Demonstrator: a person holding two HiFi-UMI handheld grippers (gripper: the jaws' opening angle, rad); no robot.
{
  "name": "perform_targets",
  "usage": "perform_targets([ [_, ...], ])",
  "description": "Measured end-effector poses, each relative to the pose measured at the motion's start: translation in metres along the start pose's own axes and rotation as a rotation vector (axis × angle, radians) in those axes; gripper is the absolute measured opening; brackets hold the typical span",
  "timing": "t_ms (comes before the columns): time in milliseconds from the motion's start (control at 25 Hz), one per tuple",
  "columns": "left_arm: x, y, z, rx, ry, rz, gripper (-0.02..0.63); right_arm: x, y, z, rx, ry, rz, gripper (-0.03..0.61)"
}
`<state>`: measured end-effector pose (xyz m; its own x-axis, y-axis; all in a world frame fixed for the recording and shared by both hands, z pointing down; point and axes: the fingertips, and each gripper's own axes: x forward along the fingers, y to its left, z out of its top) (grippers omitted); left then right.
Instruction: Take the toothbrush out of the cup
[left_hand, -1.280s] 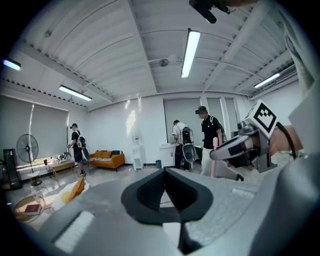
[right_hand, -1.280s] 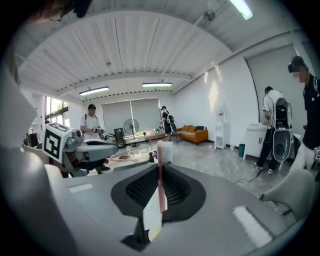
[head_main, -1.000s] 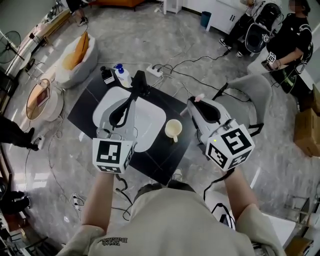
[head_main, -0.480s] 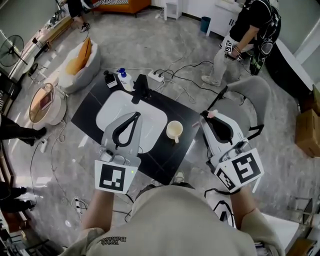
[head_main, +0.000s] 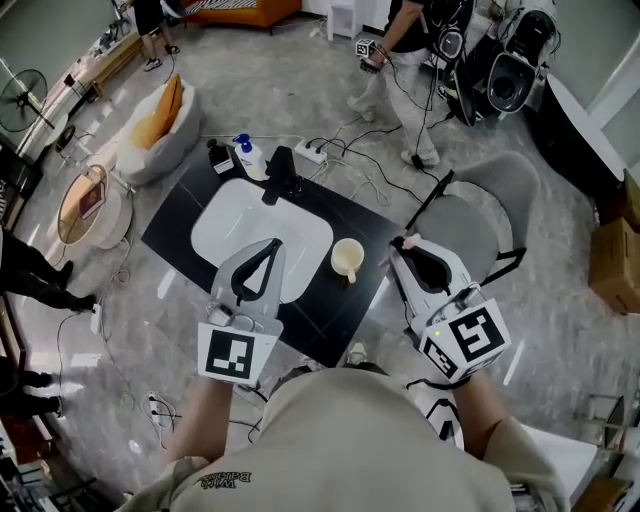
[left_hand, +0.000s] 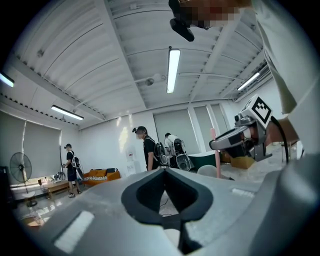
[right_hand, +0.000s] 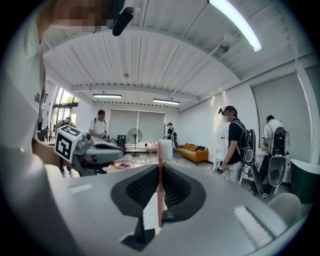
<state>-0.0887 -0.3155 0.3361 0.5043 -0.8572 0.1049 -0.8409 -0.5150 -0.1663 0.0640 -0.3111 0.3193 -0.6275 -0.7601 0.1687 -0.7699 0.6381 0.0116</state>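
Toothbrush (right_hand: 159, 190) clamped upright in right gripper (head_main: 404, 248), held level, right of cup (head_main: 347, 259); left gripper (head_main: 271, 244) level over sink (head_main: 225, 215), jaws together, empty; head view shows only brush's pink tip

Landmark: cup (head_main: 347, 258), standing on the counter (head_main: 325, 315) near its right edge.
- Basin (head_main: 230, 215): set into the counter, left of the cup.
- Tap (head_main: 283, 172): behind the basin, back-left of the cup.
- Two bottles (head_main: 250, 157): at the counter's back corner, well apart from the cup.
- Left claw (head_main: 270, 246): over the basin's near rim, left of the cup.
- Right claw (head_main: 401, 249): right of the cup, beyond the counter's edge, with a toothbrush (right_hand: 159, 180) upright between its jaws.
- Chair (head_main: 480, 200): on the floor, right of the cup.
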Motion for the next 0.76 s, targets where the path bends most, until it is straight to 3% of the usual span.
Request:
perform_targets([
  [760, 0.005, 0.007, 0.0, -0.009, 0.003, -0.002, 0.002, 0.013, 0.004, -0.005, -0.015, 0.024, 0.033, 0.023],
])
